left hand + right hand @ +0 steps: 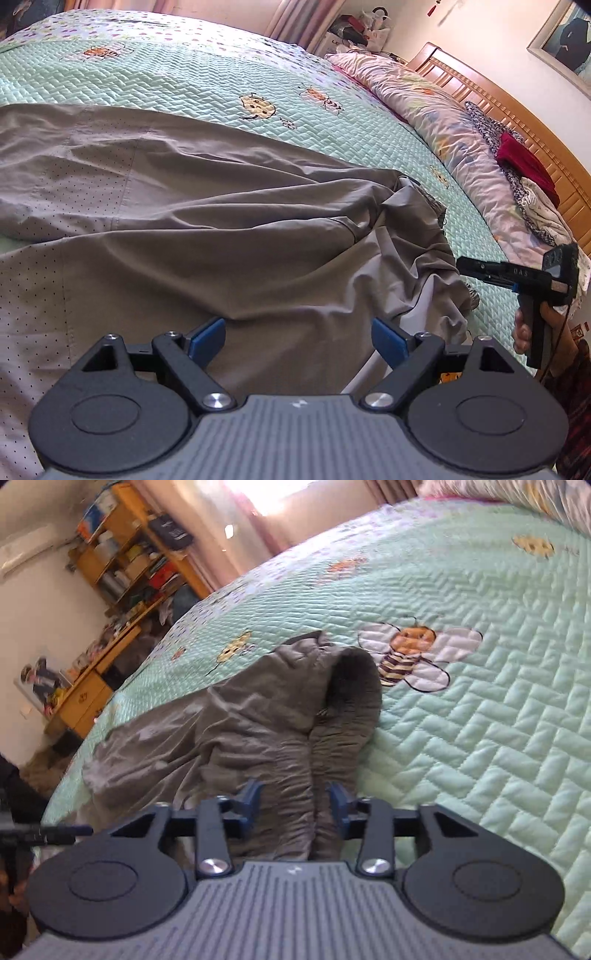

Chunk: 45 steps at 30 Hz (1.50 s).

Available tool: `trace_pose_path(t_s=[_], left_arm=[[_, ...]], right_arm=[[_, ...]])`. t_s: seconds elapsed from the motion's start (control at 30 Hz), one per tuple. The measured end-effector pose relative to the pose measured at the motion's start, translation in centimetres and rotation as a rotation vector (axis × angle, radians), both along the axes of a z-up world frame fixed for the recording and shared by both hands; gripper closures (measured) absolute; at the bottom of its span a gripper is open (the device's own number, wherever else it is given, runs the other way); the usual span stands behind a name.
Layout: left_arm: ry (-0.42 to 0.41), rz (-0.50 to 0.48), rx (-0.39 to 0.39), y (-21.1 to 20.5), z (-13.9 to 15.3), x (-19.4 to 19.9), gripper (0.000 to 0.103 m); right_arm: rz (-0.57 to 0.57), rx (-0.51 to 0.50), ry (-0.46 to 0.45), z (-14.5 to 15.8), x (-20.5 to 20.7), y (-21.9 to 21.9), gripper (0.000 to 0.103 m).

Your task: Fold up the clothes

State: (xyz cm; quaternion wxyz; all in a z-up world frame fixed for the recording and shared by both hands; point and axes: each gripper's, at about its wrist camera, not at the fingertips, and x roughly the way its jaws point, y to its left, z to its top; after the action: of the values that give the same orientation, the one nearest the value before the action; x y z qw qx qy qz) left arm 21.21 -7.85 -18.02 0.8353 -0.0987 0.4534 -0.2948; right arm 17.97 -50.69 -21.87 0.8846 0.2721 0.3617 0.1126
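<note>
Grey trousers (221,229) lie spread out on the green bed cover (192,85). The left gripper (298,341) is wide open above them, holding nothing. The right gripper (294,805) is half open, with the bunched waistband between its blue pads (251,801), not squeezed.

Wooden headboard (480,96), cluttered shelves (125,557), bright curtained window (266,502), pale walls.
</note>
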Motion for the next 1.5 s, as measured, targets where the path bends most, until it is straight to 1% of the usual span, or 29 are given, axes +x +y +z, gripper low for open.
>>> trace_pose_path(t_s=[0.1, 0.2, 0.3, 0.37, 0.4, 0.47, 0.53, 0.57, 0.63, 0.7, 0.77, 0.83, 0.9, 1.0, 1.03, 1.07, 1.13, 1.17, 1.2, 1.23, 1.27, 1.3, 1.37, 1.5], left_arm=[[0.008, 0.003, 0.004, 0.1, 0.0, 0.0, 0.015], [0.011, 0.012, 0.0, 0.5, 0.0, 0.1, 0.015], [0.013, 0.02, -0.008, 0.7, 0.0, 0.2, 0.015], [0.015, 0.022, -0.011, 0.8, 0.1, 0.3, 0.015], [0.014, 0.022, -0.01, 0.8, 0.1, 0.3, 0.015], [0.013, 0.022, -0.008, 0.8, 0.3, 0.2, 0.015], [0.015, 0.02, -0.007, 1.0, 0.4, 0.0, 0.015], [0.017, 0.016, -0.008, 1.1, 0.5, -0.1, 0.015], [0.028, 0.015, -0.002, 1.6, 0.5, -0.4, 0.015], [0.04, 0.012, 0.0, 2.4, 0.6, -0.8, 0.015], [0.044, 0.006, 0.001, 3.3, 0.6, -1.4, 0.015], [0.049, 0.001, 0.012, 4.3, 0.5, -2.1, 0.015], [0.055, 0.004, 0.024, 5.3, 0.2, -2.8, 0.015], [0.067, 0.018, 0.037, 6.6, -0.2, -3.5, 0.015], [0.064, 0.024, 0.043, 6.9, -0.2, -3.7, 0.015], [0.061, 0.033, 0.049, 7.2, -0.2, -3.9, 0.015], [0.059, 0.045, 0.047, 7.8, -0.1, -4.1, 0.015], [0.058, 0.05, 0.043, 8.0, -0.1, -4.2, 0.015], [0.056, 0.051, 0.043, 8.2, 0.0, -4.2, 0.015], [0.052, 0.052, 0.045, 8.2, 0.1, -4.3, 0.015], [0.048, 0.052, 0.047, 8.3, 0.2, -4.3, 0.015], [0.045, 0.052, 0.049, 8.4, 0.3, -4.3, 0.015], [0.044, 0.06, 0.049, 8.4, 0.4, -4.2, 0.015], [0.058, 0.079, 0.052, 8.3, 0.2, -3.9, 0.015]], right_arm=[[-0.01, 0.096, 0.026, -0.7, 1.1, -1.1, 0.051], [0.019, 0.174, 0.027, -1.2, 1.2, -1.5, 0.052], [0.065, 0.2, 0.022, -1.2, 0.7, -1.4, 0.053], [0.096, 0.175, 0.02, -1.1, 0.4, -0.8, 0.059], [0.112, 0.154, 0.022, -1.0, 0.4, -0.4, 0.065], [0.14, 0.102, 0.028, -0.8, 0.3, 0.7, 0.072], [0.162, 0.051, 0.028, -0.4, 0.2, 1.7, 0.086], [0.17, 0.042, 0.023, 0.0, -0.3, 2.0, 0.092], [0.183, 0.034, 0.008, 0.7, -1.3, 2.4, 0.098], [0.162, 0.097, -0.035, 1.7, -3.4, 1.3, 0.1], [0.091, 0.099, -0.05, 2.5, -5.8, -0.7, 0.1], [-0.002, 0.067, -0.019, 2.6, -7.6, -3.0, 0.101], [-0.068, 0.014, 0.033, 2.3, -8.7, -4.2, 0.103], [-0.099, -0.019, 0.072, 1.8, -10.0, -4.0, 0.103], [-0.114, -0.025, 0.074, 1.7, -10.3, -3.8, 0.102], [-0.126, -0.003, 0.051, 1.8, -10.6, -3.6, 0.102], [-0.149, 0.041, 0.004, 1.8, -11.4, -3.2, 0.095], [-0.156, 0.063, -0.02, 1.9, -11.7, -2.9, 0.093], [-0.15, 0.08, -0.044, 2.1, -11.9, -2.6, 0.085], [-0.141, 0.081, -0.055, 2.3, -12.1, -2.1, 0.07], [-0.134, 0.076, -0.056, 2.3, -12.1, -1.7, 0.062], [-0.129, 0.07, -0.051, 2.2, -12.1, -1.4, 0.051], [-0.143, 0.068, -0.021, 1.5, -11.8, -1.3, 0.05], [-0.174, 0.107, 0.002, 0.0, -11.5, -2.0, 0.05]])
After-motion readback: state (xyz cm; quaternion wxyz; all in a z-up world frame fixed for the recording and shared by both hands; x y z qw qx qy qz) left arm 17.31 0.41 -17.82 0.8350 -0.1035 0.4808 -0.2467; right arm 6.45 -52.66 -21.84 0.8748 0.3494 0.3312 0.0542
